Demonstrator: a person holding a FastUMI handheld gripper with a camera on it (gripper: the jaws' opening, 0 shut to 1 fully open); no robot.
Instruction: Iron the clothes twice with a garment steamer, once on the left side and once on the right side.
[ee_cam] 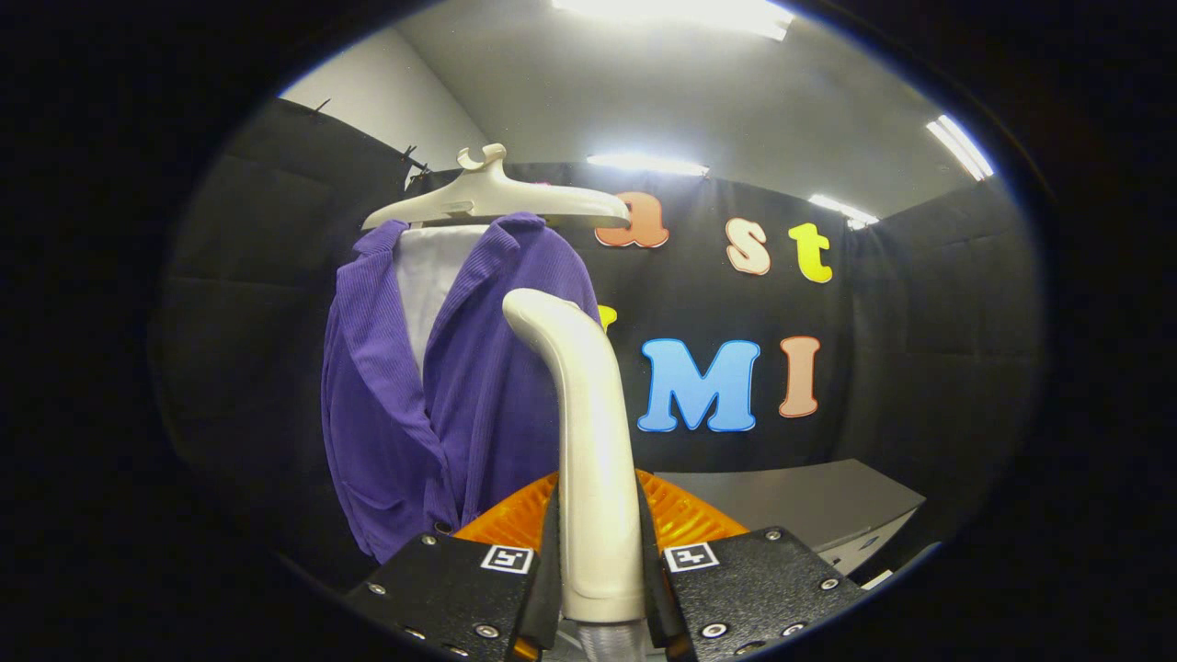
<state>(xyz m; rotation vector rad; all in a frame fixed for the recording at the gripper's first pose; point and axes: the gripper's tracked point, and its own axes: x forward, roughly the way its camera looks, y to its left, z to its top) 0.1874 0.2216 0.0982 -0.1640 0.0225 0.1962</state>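
A black cloth booth wall stands behind a grey table (pixel 809 501). The gripper (pixel 598 561) is clamped on the steamer handle (pixel 588 432), both fingers pressing it, upright. Just beyond hangs the purple jacket (pixel 441 386) on a hanger (pixel 497 198).

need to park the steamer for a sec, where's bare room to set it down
The grey table, right of the steamer that the gripper is shut on, looks bare. The left is crowded: the purple jacket hangs from its hanger.
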